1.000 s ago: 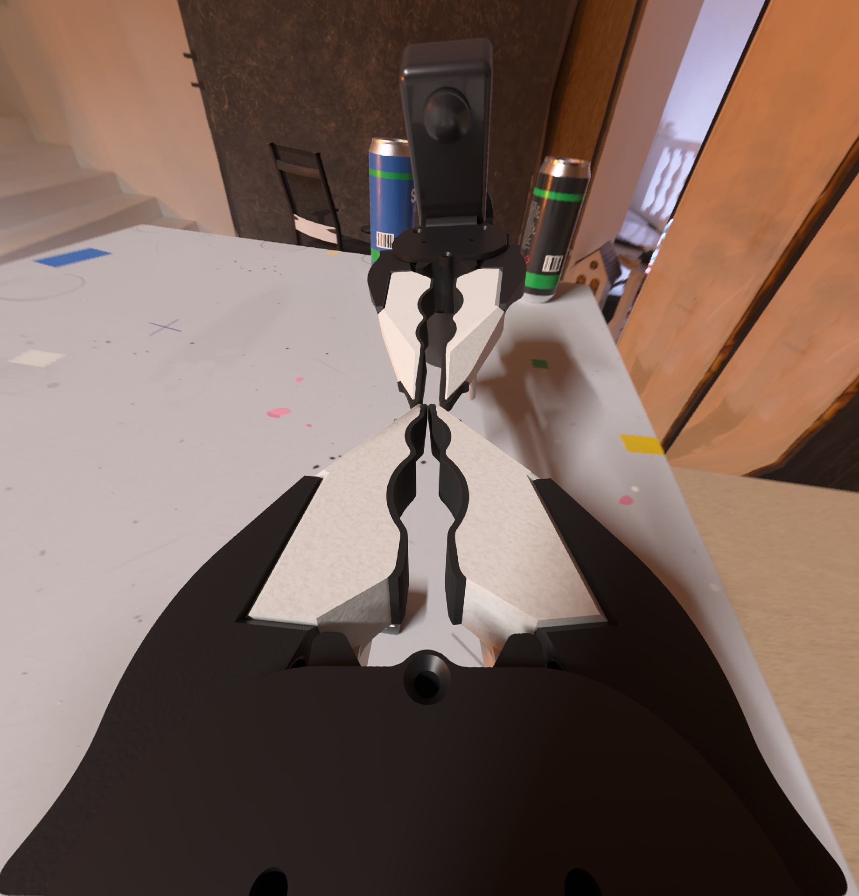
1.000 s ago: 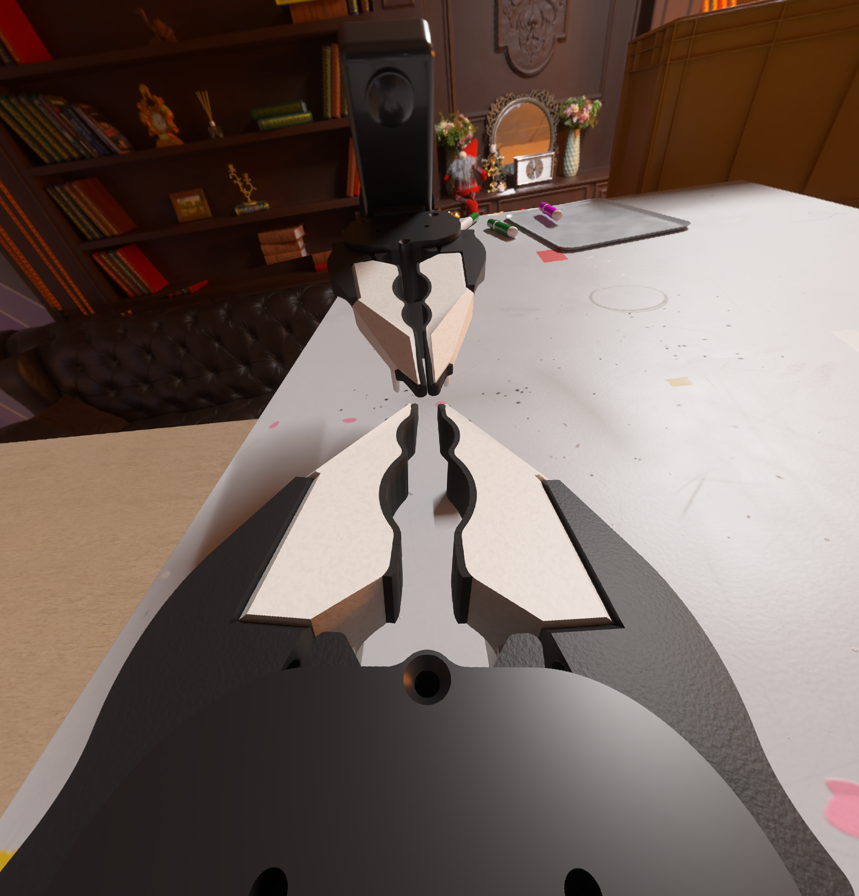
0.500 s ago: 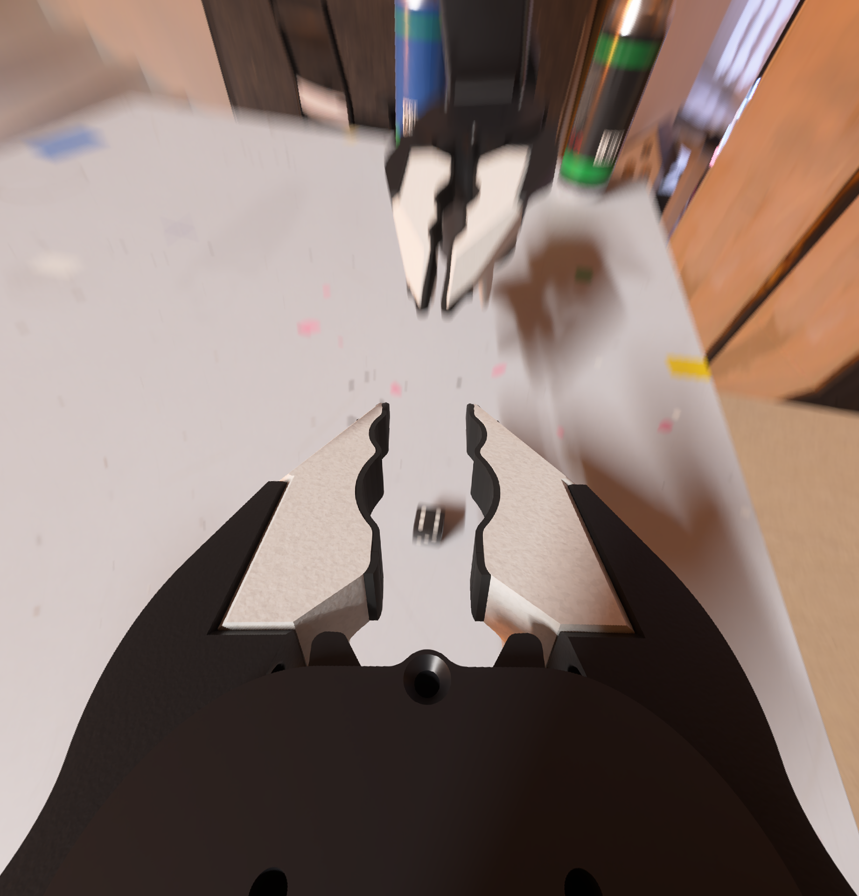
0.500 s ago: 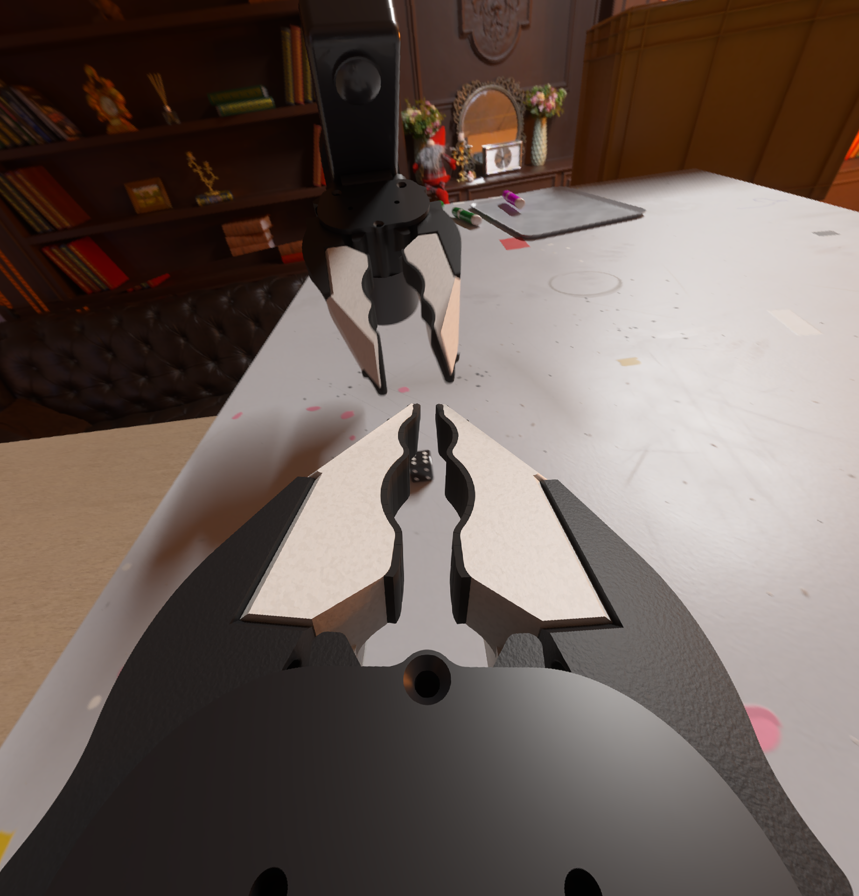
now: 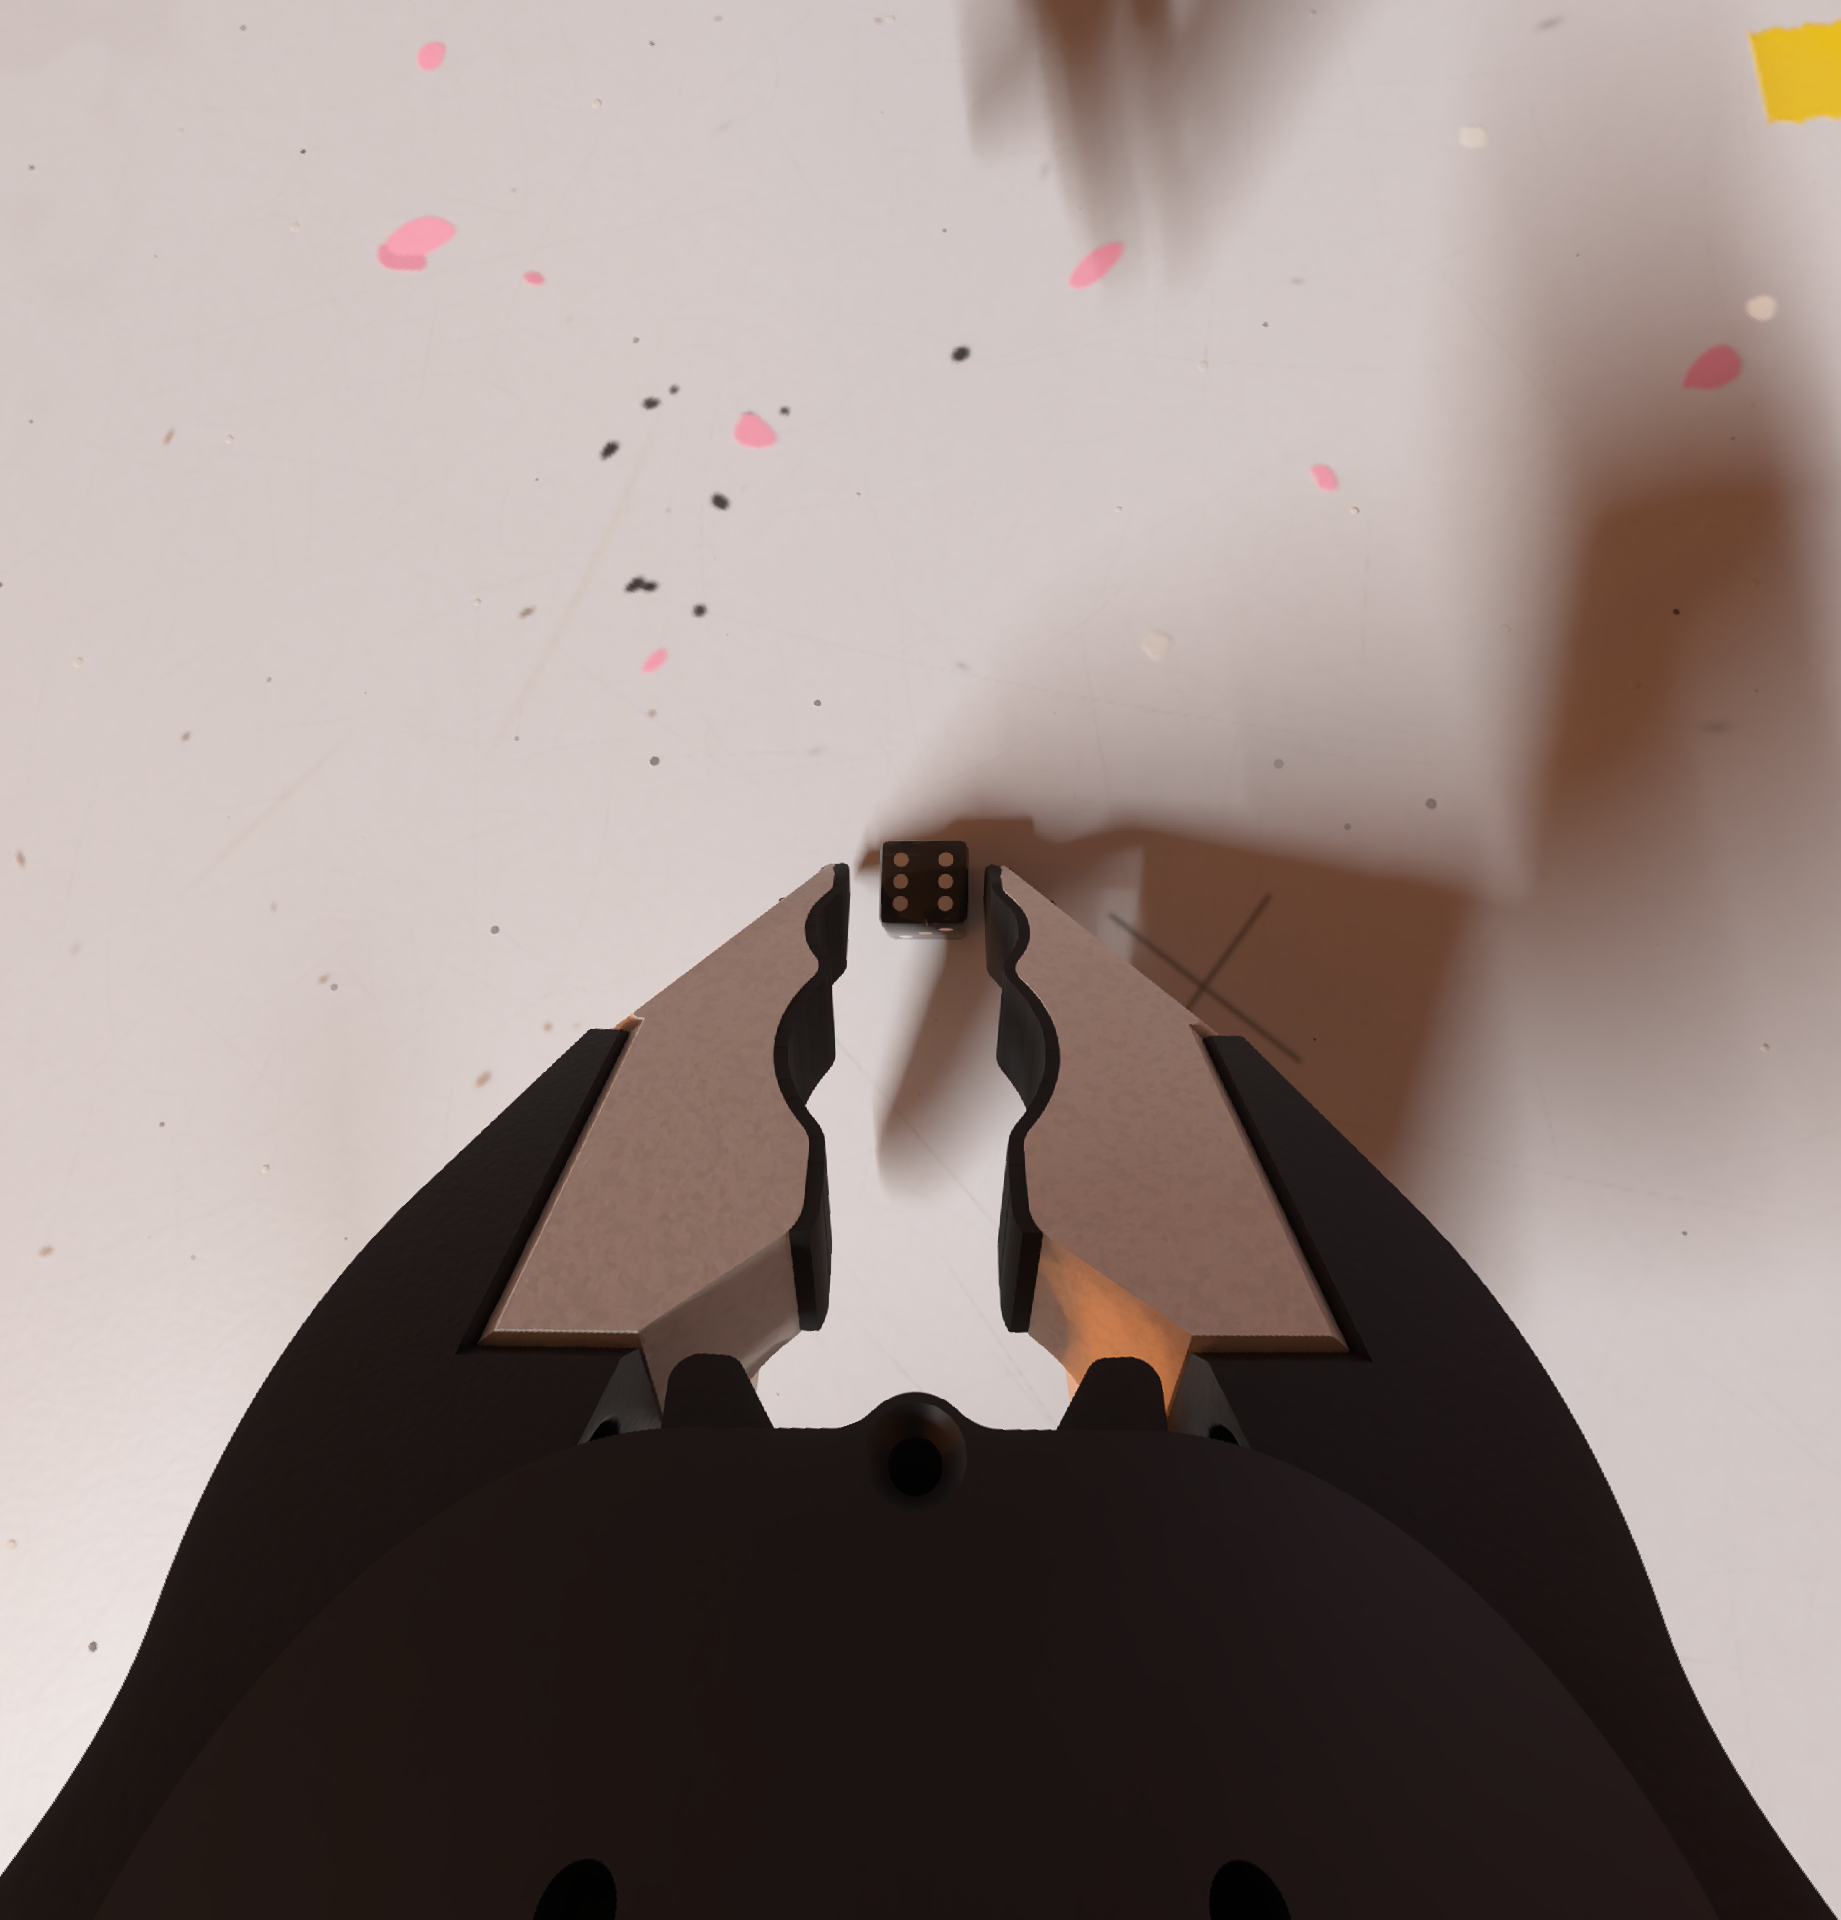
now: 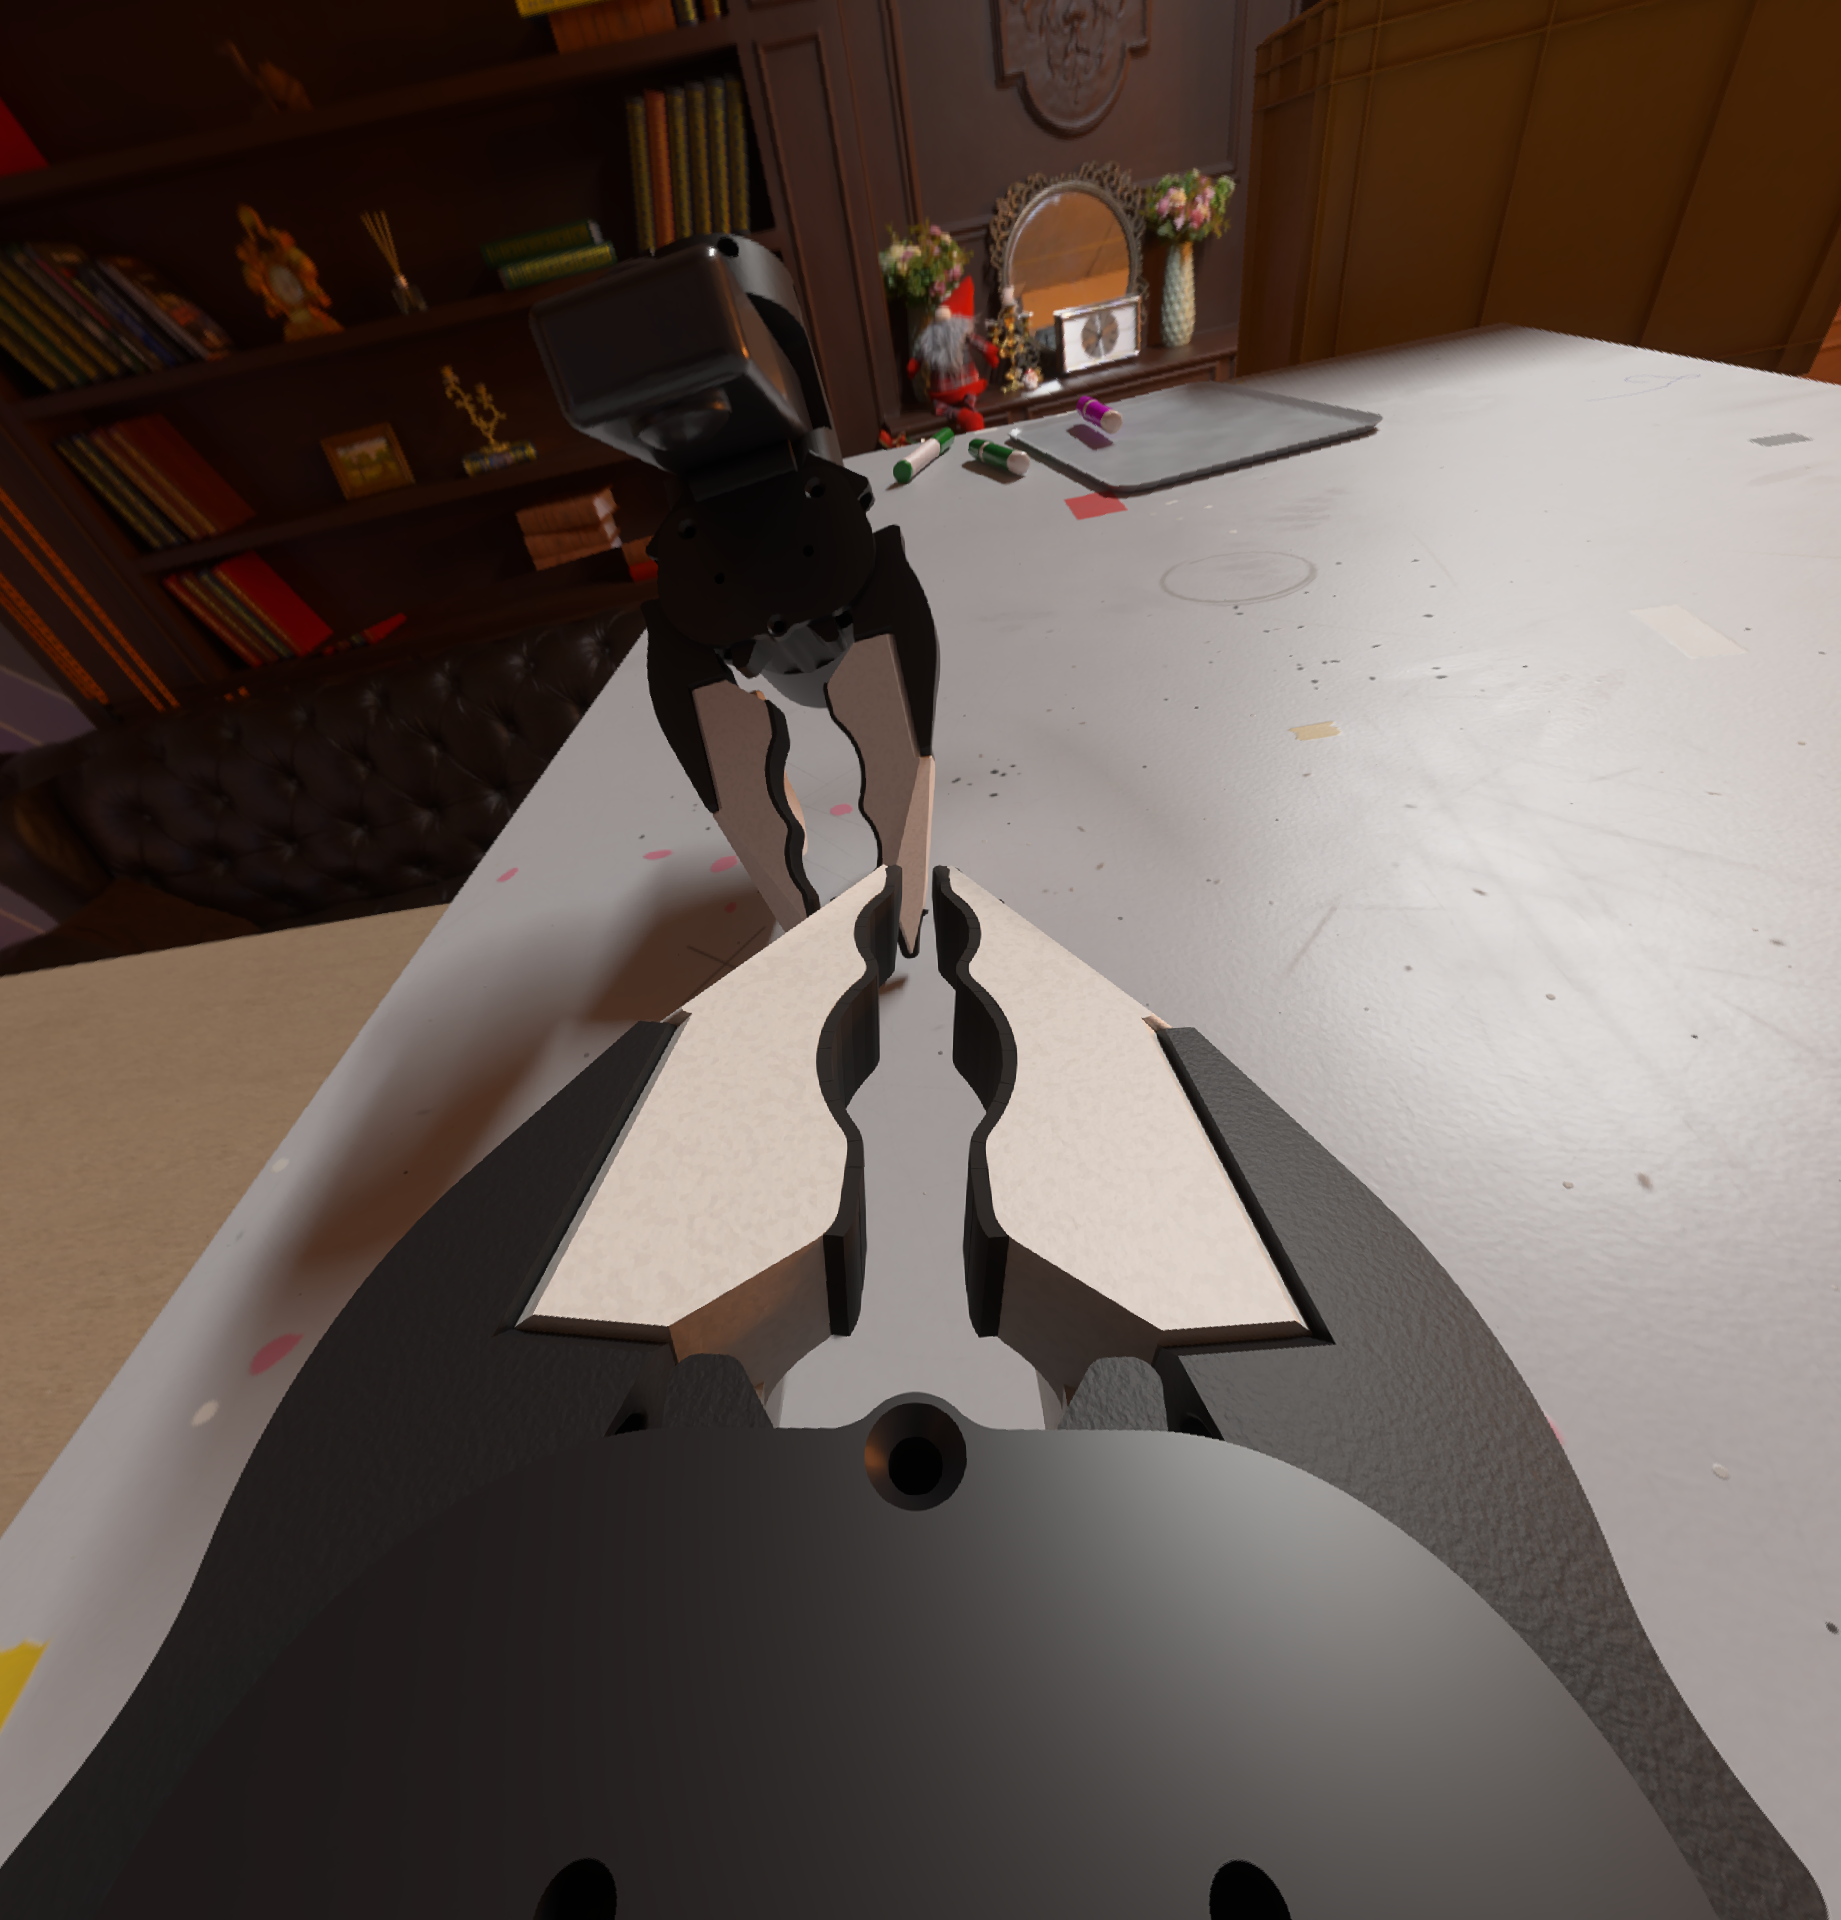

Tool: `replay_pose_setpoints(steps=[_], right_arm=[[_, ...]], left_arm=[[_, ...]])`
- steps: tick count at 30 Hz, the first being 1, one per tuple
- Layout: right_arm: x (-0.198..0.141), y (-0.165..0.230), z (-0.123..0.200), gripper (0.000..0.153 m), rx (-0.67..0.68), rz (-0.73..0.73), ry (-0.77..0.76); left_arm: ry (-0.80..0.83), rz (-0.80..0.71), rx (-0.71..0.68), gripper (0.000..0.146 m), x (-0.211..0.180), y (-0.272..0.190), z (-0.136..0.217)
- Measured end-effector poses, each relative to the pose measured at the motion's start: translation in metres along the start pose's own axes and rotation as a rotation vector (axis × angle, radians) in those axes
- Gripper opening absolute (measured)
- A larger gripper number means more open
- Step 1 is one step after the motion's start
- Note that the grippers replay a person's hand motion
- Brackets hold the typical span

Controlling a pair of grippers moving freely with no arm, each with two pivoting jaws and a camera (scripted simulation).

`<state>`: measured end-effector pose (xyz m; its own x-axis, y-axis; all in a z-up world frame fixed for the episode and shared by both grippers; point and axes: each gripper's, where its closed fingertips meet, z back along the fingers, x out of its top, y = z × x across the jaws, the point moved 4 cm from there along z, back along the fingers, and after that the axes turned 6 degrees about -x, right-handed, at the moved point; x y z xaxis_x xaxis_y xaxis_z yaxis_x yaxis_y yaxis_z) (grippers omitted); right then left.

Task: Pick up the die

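The die [image 5: 924, 888] is small and black with pale pips, six on top. It sits on the white table [image 5: 376, 727]. My left gripper [image 5: 916, 878] points steeply down at it and is open. The die lies between its two fingertips with a small gap on each side. In the right wrist view the left gripper's fingers [image 6: 744, 769] come down just beyond my right gripper [image 6: 913, 883]. My right gripper is empty, low over the table, with only a narrow gap between its tips. The die is hidden in that view.
A grey tray [image 6: 1207, 442] with a purple marker [image 6: 1100, 412] lies at the far end, with two green markers [image 6: 921, 454] beside it. The table's left edge [image 6: 542, 831] runs close by, with a dark sofa [image 6: 324, 769] beyond. Yellow tape [image 5: 1820, 73] marks the table.
My left gripper opened, tipped down and dropped until its fingertips flank the die. Its jaws are narrower than half a second ago. My right gripper has hardly moved.
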<state>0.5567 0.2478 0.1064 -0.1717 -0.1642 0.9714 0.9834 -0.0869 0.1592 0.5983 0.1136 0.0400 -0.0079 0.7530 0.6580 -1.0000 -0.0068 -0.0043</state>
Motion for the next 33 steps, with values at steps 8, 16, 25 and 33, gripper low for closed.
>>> replay_pose_setpoints(steps=[8,16,25,33], right_arm=[[0.002,0.004,0.006,0.006,0.017,0.022,-0.019],[0.018,0.023,0.017,0.006,0.184,-0.006,-0.158],[0.017,0.032,0.016,0.006,0.331,-0.105,-0.174],[0.016,0.039,0.014,0.006,0.37,-0.076,-0.141]], left_arm=[[-0.143,0.139,-0.085,0.016,0.01,0.006,0.002],[-0.751,0.553,-0.643,0.016,0.07,-0.005,0.042],[-0.842,0.754,-0.829,0.016,0.083,-0.012,0.029],[-0.829,0.771,-0.876,0.016,0.082,-0.019,0.027]])
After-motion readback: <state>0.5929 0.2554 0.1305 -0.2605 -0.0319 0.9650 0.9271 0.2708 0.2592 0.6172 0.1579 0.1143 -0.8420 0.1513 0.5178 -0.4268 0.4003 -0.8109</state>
